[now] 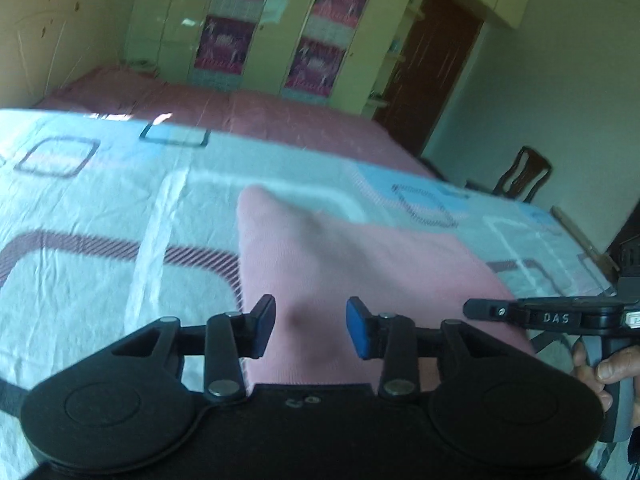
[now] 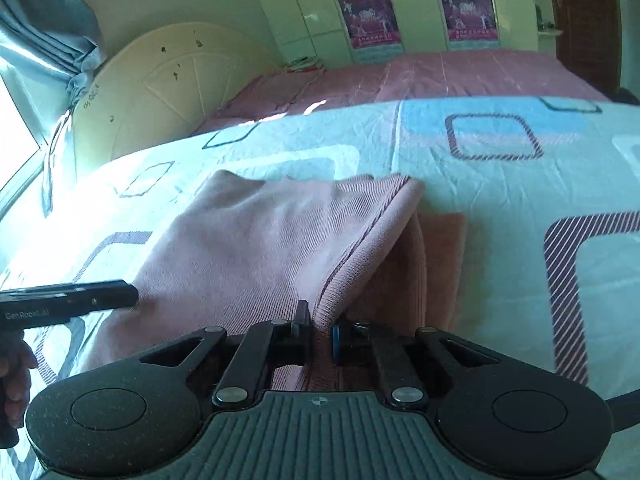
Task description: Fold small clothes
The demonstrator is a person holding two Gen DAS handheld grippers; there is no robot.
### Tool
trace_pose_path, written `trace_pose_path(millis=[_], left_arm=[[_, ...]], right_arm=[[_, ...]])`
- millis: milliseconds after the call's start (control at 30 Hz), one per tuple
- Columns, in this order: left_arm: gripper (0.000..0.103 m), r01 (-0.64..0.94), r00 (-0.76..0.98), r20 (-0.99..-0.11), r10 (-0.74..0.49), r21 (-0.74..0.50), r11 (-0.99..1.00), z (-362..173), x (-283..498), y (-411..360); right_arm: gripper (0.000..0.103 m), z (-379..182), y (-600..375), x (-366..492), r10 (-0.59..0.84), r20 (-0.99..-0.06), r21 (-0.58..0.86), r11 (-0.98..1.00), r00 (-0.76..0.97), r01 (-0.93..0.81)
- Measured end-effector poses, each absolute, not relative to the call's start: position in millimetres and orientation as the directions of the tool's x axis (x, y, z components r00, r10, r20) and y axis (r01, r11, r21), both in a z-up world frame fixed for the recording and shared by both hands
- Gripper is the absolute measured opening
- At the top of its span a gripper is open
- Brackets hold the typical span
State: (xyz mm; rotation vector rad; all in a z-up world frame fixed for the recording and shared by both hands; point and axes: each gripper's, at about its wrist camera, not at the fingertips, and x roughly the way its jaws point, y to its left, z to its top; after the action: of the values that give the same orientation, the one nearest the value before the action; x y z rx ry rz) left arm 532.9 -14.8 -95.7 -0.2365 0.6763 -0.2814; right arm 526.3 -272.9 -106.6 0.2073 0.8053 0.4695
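Observation:
A pink knitted garment [image 1: 352,264] lies on the patterned bedsheet [image 1: 100,280]. My left gripper [image 1: 311,326] is open, its blue pads apart just above the near part of the garment, holding nothing. In the right wrist view my right gripper [image 2: 320,334] is shut on the ribbed hem of the pink garment [image 2: 260,248] and holds that edge lifted, with a folded layer showing beneath on the right. The right gripper also shows at the right edge of the left wrist view [image 1: 540,314]; the left gripper shows at the left of the right wrist view [image 2: 72,300].
The bed has a white and blue sheet with square patterns [image 2: 520,184] over a pink cover [image 2: 440,76]. A cream headboard [image 2: 168,84], wardrobes with posters [image 1: 280,32], a brown door [image 1: 436,64] and a wooden chair [image 1: 524,174] stand around.

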Motion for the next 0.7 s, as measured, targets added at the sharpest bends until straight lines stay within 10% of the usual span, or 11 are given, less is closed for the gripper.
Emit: trace_pose_path(millis=[200,700], left_arm=[[0.039,0.263,0.594,-0.731,-0.336,-0.218,0.940,-126,567,-53],[0.039,0.282,0.612,-0.685,-0.395,-0.277,0.918,-121,645,-40]], right_arm=[[0.008,-136,-289,530,0.427,-0.713,0.328,0.904,0.556,-0.273],[0.022,-133,-321,585,0.401,-0.643,0.408,0.900,0.653,-0.152]])
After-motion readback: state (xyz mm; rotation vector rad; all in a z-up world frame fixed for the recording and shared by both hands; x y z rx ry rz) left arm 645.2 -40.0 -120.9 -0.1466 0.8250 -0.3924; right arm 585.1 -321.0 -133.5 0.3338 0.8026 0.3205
